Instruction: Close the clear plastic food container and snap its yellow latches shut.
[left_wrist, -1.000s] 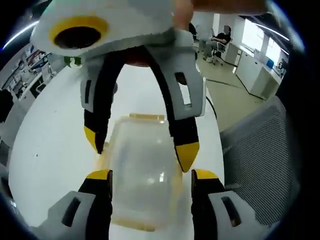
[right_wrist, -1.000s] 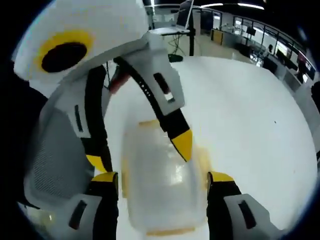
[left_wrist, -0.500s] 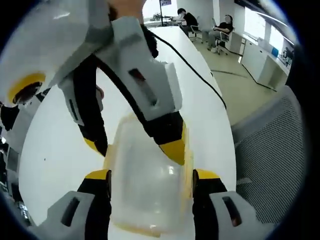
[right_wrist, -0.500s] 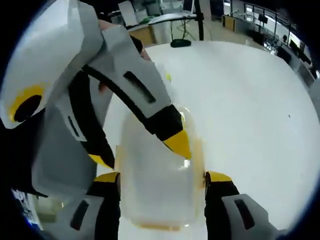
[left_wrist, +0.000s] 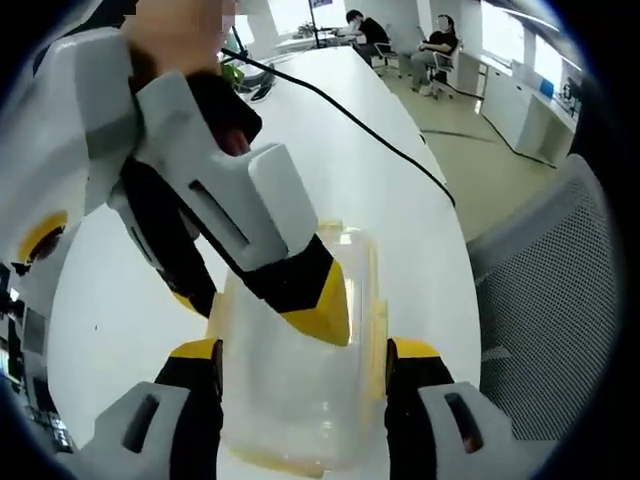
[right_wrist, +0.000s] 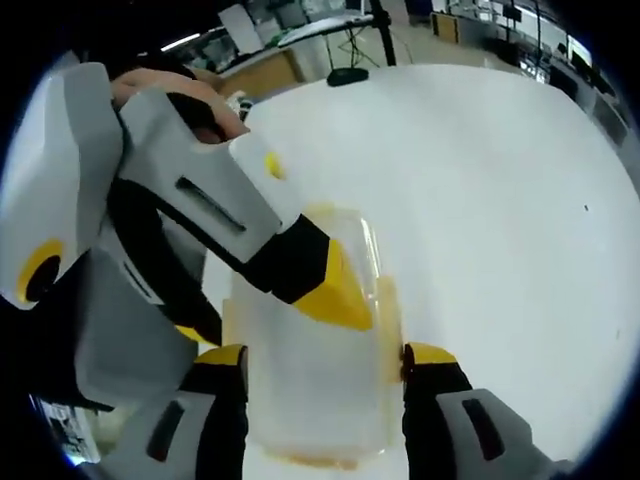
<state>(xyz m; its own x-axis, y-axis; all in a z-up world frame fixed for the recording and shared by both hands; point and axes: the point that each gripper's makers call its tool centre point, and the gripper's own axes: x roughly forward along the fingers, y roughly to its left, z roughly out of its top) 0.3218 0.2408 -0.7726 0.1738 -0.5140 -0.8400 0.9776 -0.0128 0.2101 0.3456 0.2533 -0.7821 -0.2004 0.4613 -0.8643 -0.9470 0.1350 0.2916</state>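
Container (left_wrist: 300, 390): clear plastic, lid on, yellow latches (left_wrist: 378, 330) along its sides.
Left gripper (left_wrist: 300, 350): jaws spread, straddling it.
Right gripper (right_wrist: 315, 355): jaws spread likewise.

Both views were brightly lit, with ceiling strip lights; the white table (right_wrist: 480, 190) glared, edges bowed strongly, and the nearest gripper parts were soft.

The clear container (left_wrist: 300, 390) has yellow latches (left_wrist: 378, 310) and sits on a white table (right_wrist: 480, 200), the grippers (left_wrist: 301, 352) are grey and black with yellow tips, a black cable (left_wrist: 360, 130) crosses the table, and a chair back (left_wrist: 545, 310) is grey mesh.
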